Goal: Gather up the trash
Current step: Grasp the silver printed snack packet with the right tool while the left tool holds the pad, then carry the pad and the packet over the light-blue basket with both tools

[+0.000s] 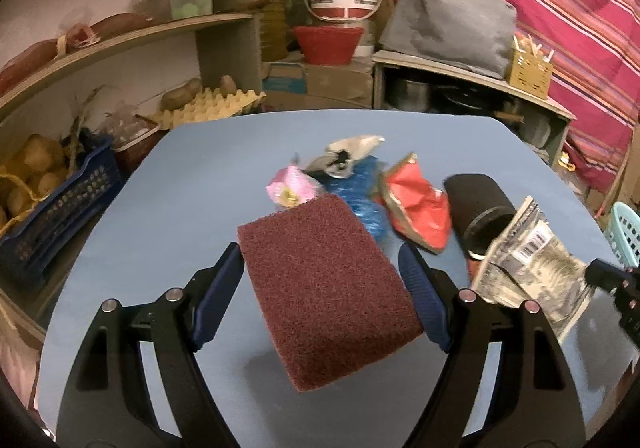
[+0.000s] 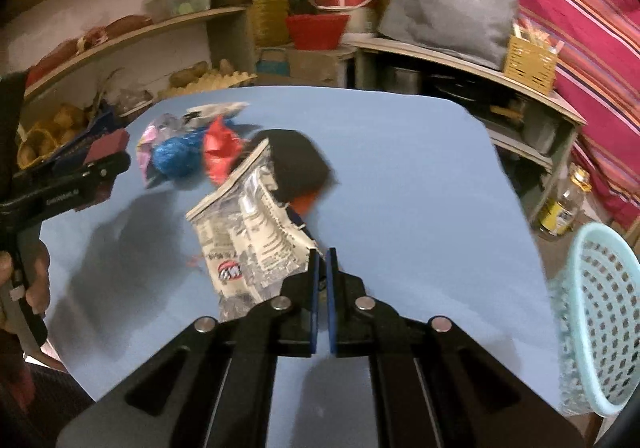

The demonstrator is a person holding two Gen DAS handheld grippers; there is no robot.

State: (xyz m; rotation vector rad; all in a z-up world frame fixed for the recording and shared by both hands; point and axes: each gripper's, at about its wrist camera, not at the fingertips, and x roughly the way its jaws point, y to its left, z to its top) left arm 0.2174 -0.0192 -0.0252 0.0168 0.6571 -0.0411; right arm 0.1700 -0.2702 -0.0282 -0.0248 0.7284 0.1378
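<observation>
Left tongs point(image 1: 322, 272) clamp a maroon scouring pad point(image 1: 326, 288) above the blue surface point(image 1: 160, 208) — right tongs point(image 2: 322, 260) pinch a printed wrapper point(image 2: 248, 224) beside it.

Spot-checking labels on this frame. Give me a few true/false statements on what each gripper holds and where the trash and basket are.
1. The left gripper holds a maroon scouring pad. True.
2. The right gripper is wide open and holds nothing. False: its fingers pinch a clear printed wrapper.
3. The light blue basket stands in the middle of the blue table. False: it sits past the table's right edge.
4. A red wrapper lies on the table. True.
</observation>
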